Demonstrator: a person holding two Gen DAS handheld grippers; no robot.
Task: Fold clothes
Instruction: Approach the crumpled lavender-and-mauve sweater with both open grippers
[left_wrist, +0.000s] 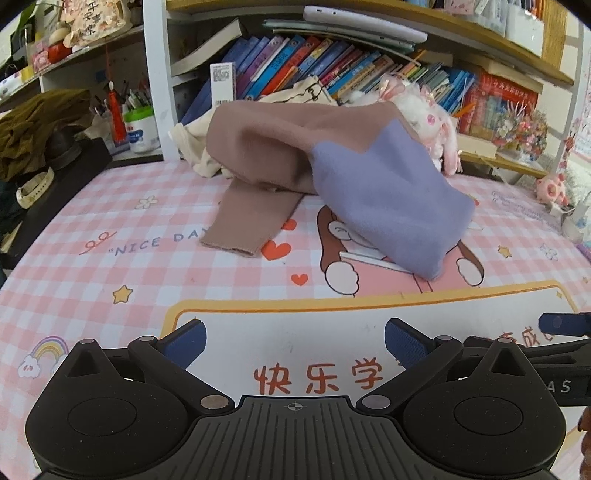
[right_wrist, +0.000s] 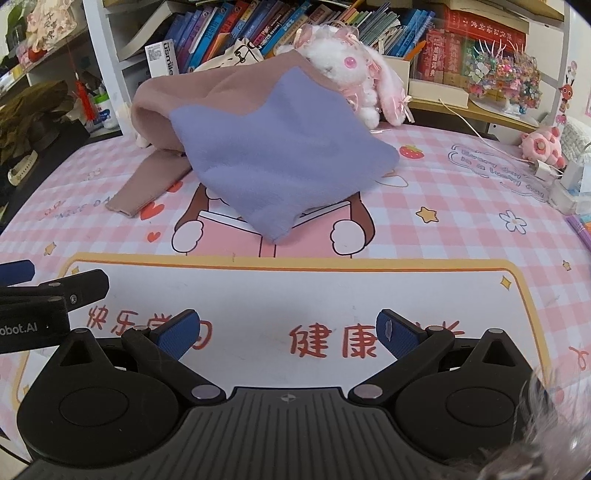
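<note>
A brown and lavender garment (left_wrist: 332, 173) (right_wrist: 266, 155) lies heaped at the back of the desk. Its upper part drapes over things behind it. One brown sleeve (left_wrist: 251, 221) (right_wrist: 147, 184) trails toward the left on the pink checked desk mat (left_wrist: 110, 258) (right_wrist: 461, 229). My left gripper (left_wrist: 295, 341) hovers open over the mat's white panel, well short of the garment, with nothing between its blue pads. My right gripper (right_wrist: 288, 330) is open too, empty, beside the left one and equally far from the cloth.
A white plush rabbit (right_wrist: 351, 70) (left_wrist: 424, 110) sits behind the garment, against a shelf of books (left_wrist: 314, 62). A cream bag (left_wrist: 199, 147), a white jar (left_wrist: 142, 129) and dark clothing (left_wrist: 37, 129) stand at back left. A charger and cable (right_wrist: 543, 170) lie at right.
</note>
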